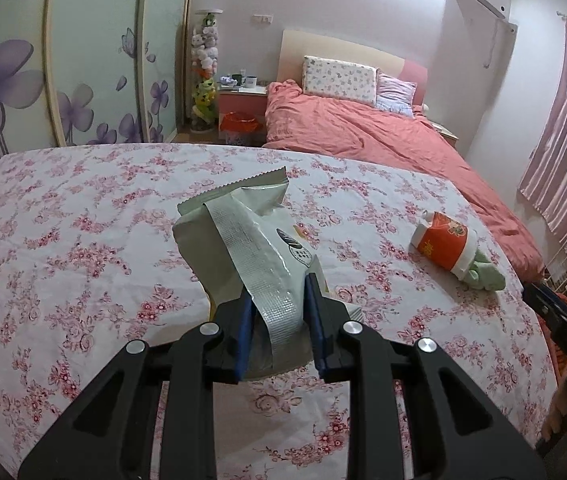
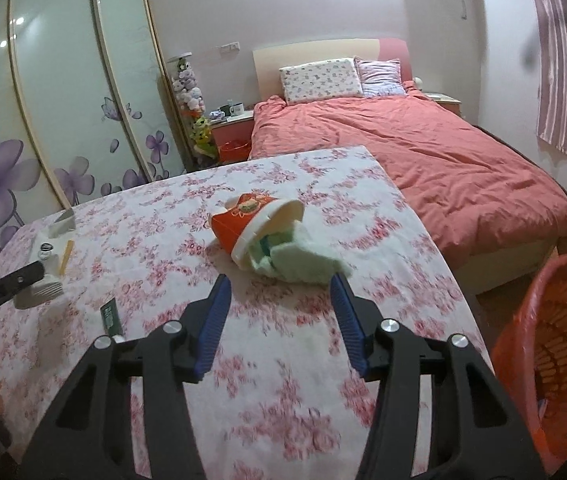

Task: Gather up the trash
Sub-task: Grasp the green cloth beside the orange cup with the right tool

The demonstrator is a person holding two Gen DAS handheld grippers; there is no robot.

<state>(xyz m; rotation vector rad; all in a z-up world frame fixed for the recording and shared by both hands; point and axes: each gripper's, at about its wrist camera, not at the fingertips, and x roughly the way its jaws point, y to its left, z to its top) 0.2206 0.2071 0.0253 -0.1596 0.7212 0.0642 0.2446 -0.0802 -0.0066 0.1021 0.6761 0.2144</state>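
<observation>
My left gripper is shut on a crumpled white snack wrapper and holds it just above the floral tablecloth. A tipped red paper cup with green tissue spilling out lies to the right of it. In the right wrist view my right gripper is open, its blue fingertips either side of the green tissue at the mouth of the red cup. The wrapper and left gripper show at the left edge there.
An orange plastic basket stands on the floor right of the table. A small green packet, a yellow stick and white scraps lie at the table's left. A bed with a coral duvet is beyond the table.
</observation>
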